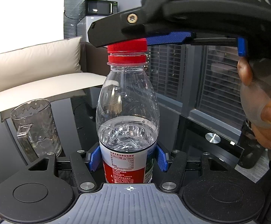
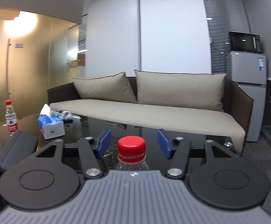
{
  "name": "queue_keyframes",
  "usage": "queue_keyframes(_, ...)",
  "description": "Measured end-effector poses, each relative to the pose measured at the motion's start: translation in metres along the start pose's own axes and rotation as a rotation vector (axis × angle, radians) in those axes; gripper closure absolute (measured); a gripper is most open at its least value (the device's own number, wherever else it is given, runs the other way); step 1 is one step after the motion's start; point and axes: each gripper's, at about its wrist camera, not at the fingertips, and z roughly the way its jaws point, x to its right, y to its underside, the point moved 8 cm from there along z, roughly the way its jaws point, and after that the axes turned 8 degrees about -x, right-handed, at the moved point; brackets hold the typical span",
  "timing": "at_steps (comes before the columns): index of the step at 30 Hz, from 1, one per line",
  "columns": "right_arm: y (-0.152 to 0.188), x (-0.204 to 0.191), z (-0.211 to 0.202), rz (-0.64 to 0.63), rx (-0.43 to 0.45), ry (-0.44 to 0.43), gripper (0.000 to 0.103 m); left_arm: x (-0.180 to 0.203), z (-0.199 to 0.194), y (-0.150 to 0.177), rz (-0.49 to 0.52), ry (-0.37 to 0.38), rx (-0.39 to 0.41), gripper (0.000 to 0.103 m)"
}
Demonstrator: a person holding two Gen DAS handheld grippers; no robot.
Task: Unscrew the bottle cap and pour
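A clear water bottle (image 1: pixel 127 115) with a red and white label stands upright on the black glass table (image 1: pixel 191 130), about half full. My left gripper (image 1: pixel 128 158) is shut on the bottle's labelled body, blue pads on both sides. The red cap (image 1: pixel 127 45) is on the neck. My right gripper (image 2: pixel 133 142) is at cap height with the cap (image 2: pixel 131 146) between its blue pads; the jaws stand apart with a gap on each side. It also shows from the side in the left wrist view (image 1: pixel 135 35). An empty glass mug (image 1: pixel 35 127) stands left of the bottle.
A second water bottle (image 2: pixel 10 118) and a blue tissue box (image 2: pixel 50 126) stand at the table's far left. A beige sofa (image 2: pixel 154 110) lies beyond the table. A fridge with a microwave (image 2: pixel 247 65) is at the back right. The table's edge (image 1: pixel 226 143) runs close on the right.
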Motion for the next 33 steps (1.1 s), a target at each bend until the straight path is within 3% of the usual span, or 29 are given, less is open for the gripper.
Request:
queue_keyframes(7, 0.003, -0.008, 0.007, -0.029, -0.013, 0.023, 0.070, 0.001, 0.001, 0.001, -0.003, 0.001, 0.000, 0.048)
queue_keyframes(15, 0.005, -0.008, 0.009, -0.064, -0.004, 0.010, 0.071, -0.002, 0.000, 0.003, -0.009, 0.001, 0.000, 0.048)
queue_keyframes(18, 0.006, -0.005, 0.007, -0.105, 0.013, -0.047, 0.071, -0.003, -0.001, 0.004, -0.009, 0.001, 0.000, 0.048)
queue_keyframes(21, 0.007, 0.004, 0.007, -0.149, 0.021, -0.165, 0.071, -0.003, -0.002, 0.004, -0.008, 0.001, 0.000, 0.048)
queue_keyframes(24, 0.004, 0.014, 0.008, -0.195, -0.003, -0.292, 0.070, -0.003, -0.002, 0.004, -0.007, 0.000, 0.001, 0.047)
queue_keyframes(28, -0.005, 0.020, 0.012, -0.225, -0.070, -0.400, 0.070, -0.003, -0.001, 0.004, -0.006, 0.000, 0.002, 0.047)
queue_keyframes(30, -0.009, 0.021, 0.013, -0.224, -0.104, -0.410, 0.065, -0.003, -0.001, 0.004, -0.004, 0.000, 0.003, 0.047)
queue_keyframes(33, -0.017, 0.023, 0.005, -0.204, -0.063, -0.347, 0.057, -0.002, 0.000, 0.004, -0.005, 0.000, 0.002, 0.047)
